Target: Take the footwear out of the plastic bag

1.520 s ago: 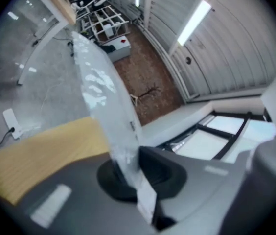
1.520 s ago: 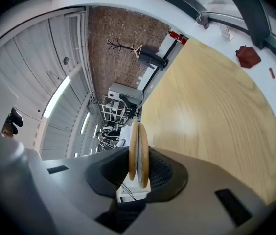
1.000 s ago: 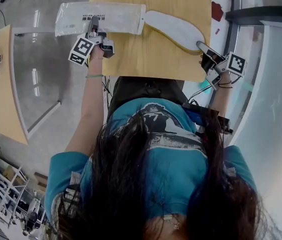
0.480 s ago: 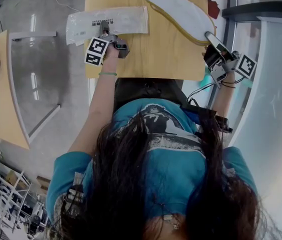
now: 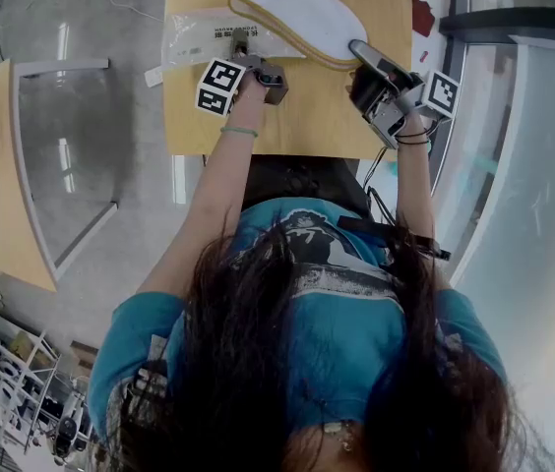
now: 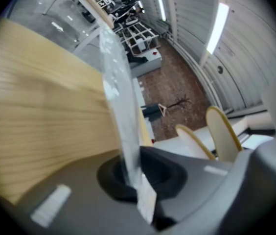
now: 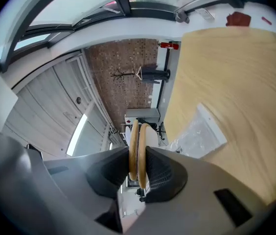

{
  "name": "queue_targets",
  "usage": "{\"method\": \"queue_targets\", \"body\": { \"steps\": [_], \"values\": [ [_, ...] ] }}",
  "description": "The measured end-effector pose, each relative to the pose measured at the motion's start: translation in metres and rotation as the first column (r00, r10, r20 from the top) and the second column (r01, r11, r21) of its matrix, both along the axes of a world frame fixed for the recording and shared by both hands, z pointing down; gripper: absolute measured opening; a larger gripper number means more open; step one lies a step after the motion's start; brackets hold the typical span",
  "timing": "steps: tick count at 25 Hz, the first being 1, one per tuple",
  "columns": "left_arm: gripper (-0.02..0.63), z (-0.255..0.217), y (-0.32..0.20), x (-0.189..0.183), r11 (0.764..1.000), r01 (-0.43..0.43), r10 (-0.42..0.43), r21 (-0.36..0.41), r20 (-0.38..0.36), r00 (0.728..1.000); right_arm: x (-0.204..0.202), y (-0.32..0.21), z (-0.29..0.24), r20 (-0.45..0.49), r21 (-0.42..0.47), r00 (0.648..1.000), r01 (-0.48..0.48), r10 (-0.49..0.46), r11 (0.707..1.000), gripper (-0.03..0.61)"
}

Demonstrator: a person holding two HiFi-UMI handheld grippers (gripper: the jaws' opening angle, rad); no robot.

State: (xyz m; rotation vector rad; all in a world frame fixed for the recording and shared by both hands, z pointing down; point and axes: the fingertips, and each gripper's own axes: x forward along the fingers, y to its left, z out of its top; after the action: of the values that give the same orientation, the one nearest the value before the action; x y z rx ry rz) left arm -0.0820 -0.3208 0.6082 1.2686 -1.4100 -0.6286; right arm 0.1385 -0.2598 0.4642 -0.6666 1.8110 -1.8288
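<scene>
Table (image 5: 307,116): the wood top gave us a flat base to hold the bag against

Bag (image 5: 194,37): clear and flat, on the left part of the table. The left gripper (image 5: 241,47) had its jaws fully closed on the bag's near edge. In the left gripper view the film (image 6: 121,106) ran straight down between them (image 6: 135,173). We read this hold as an anchor, so the bag would not trail after its contents

Soles (image 5: 287,6): two flat white soles with tan rims, stacked as a pair, beyond the bag and to its right. From the head view we could not tell whether their far ends overlapped the bag's edge. In the right gripper view the bag (image 7: 199,131) lay apart on the wood, so we judged the soles to be out of it

Right gripper (image 5: 358,49): jaws only partly apart, clamped on the heel ends of both soles (image 7: 138,151) at once (image 7: 138,173). Pinching the two together let one hand move the pair
</scene>
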Motion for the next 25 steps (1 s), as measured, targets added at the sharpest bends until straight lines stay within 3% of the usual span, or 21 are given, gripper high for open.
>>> {"method": "queue_targets", "body": {
  "steps": [6,14,15,18,21,25],
  "values": [
    [-0.002,0.012,-0.008,0.006,1.000,-0.016,0.016,-0.023,-0.002,1.000,-0.036,-0.015,0.054,0.118,-0.176,0.993,0.015,0.007,0.984,0.084],
    [0.011,0.026,-0.012,0.021,0.995,-0.084,0.081,-0.062,-0.044,0.996,-0.027,-0.013,0.126,-0.096,-0.361,0.995,-0.056,0.023,0.931,0.084],
    [0.042,0.025,-0.013,0.023,0.994,-0.099,0.097,-0.044,-0.039,0.994,-0.025,-0.012,0.134,-0.125,-0.371,0.992,-0.060,0.014,0.927,0.084],
    [0.292,0.018,-0.018,0.033,0.988,-0.152,0.151,0.001,-0.088,0.985,-0.023,-0.006,0.156,-0.219,-0.380,0.975,-0.046,-0.042,0.924,0.084],
    [0.369,0.015,-0.019,0.038,0.978,-0.206,0.202,-0.034,-0.090,0.975,-0.024,-0.003,0.169,-0.292,-0.369,0.953,-0.035,-0.080,0.929,0.086],
    [0.384,0.018,-0.004,0.035,0.940,-0.288,0.296,-0.184,0.016,0.955,-0.020,-0.003,0.179,-0.363,-0.351,0.927,-0.038,-0.099,0.936,0.086]
  ]
}}
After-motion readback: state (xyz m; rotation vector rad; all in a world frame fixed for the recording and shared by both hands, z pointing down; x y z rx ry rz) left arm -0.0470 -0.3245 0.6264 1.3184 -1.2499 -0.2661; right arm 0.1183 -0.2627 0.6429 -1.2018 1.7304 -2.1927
